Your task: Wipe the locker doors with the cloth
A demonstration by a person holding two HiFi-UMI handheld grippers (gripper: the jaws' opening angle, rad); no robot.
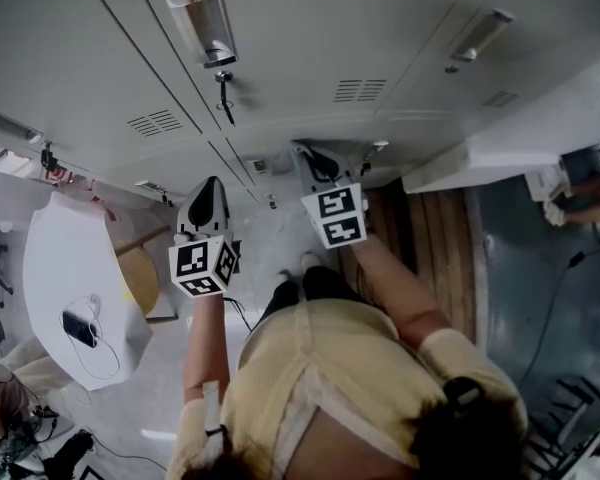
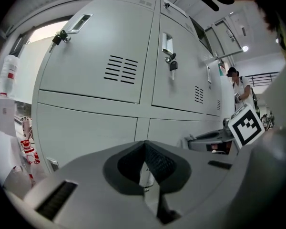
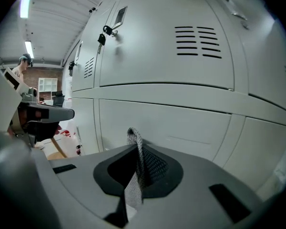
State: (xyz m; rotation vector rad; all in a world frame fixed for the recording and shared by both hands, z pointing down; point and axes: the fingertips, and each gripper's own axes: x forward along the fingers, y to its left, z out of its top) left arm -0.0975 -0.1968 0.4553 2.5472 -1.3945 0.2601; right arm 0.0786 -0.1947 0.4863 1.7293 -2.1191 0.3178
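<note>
The person stands facing the grey locker doors, with a tool in each hand pointed at them. The right tool is clamped on a thin fold of grey woven cloth. The cloth's tip pokes out past the jaws, near a lower door panel; contact cannot be made out. The left tool has its jaws together with nothing between them. A key hangs from an upper door's lock.
</note>
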